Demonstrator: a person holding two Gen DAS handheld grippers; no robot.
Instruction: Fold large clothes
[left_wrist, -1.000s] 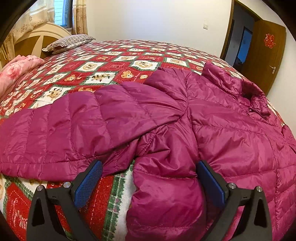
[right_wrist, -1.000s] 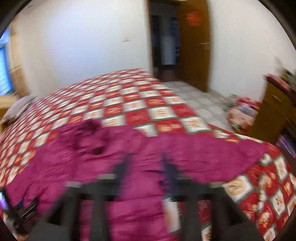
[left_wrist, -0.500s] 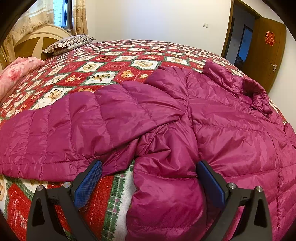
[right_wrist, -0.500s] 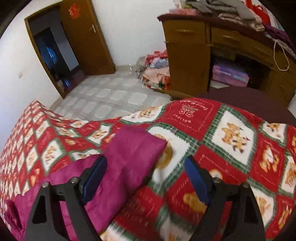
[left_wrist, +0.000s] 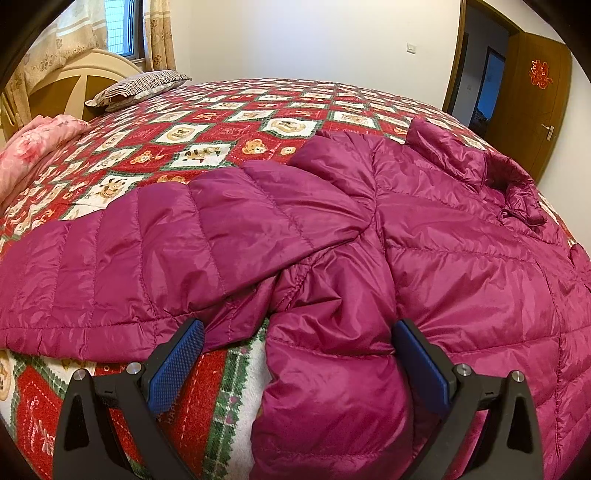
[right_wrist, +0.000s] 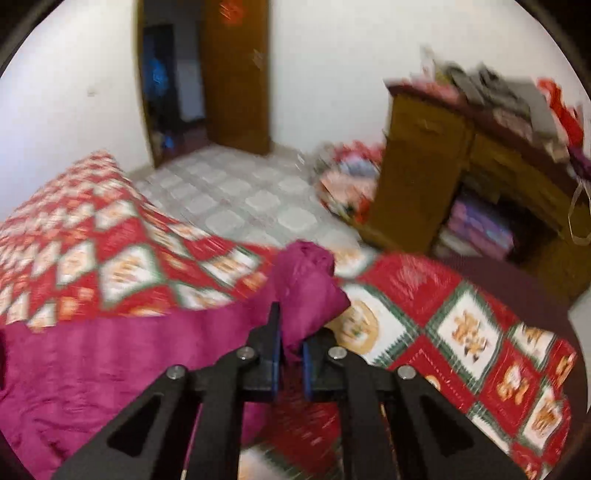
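Where the left wrist view looks across the bed, spread over its near half: a magenta puffer jacket, collar toward the far right, one sleeve stretched leftward along the near edge. Covering the bed: a red, white and green quilt printed with bears. At the far left: a striped pillow, a pink folded blanket, a pale wooden headboard, and above it a window with patterned curtains. Behind, a plain white wall; at the right, an open wooden door bearing a red ornament.

Low over the near edge: the left tongs, spread wide, blue pads on either side of a bulging hem fold of the jacket, the right-hand pad against the fabric, the left-hand pad over bare quilt, no squeeze visible.

In the right wrist view, heavily blurred: the right tongs, jaws just closing and now clamped on the end of the other sleeve, bunched fabric rising between the pads. Beyond, the bed corner, a pale tiled floor, the same doorway, and a wooden cabinet topped with what is probably stacked clothing, hard to make out through the blur. Beside its base, a heap of coloured textiles on the floor.
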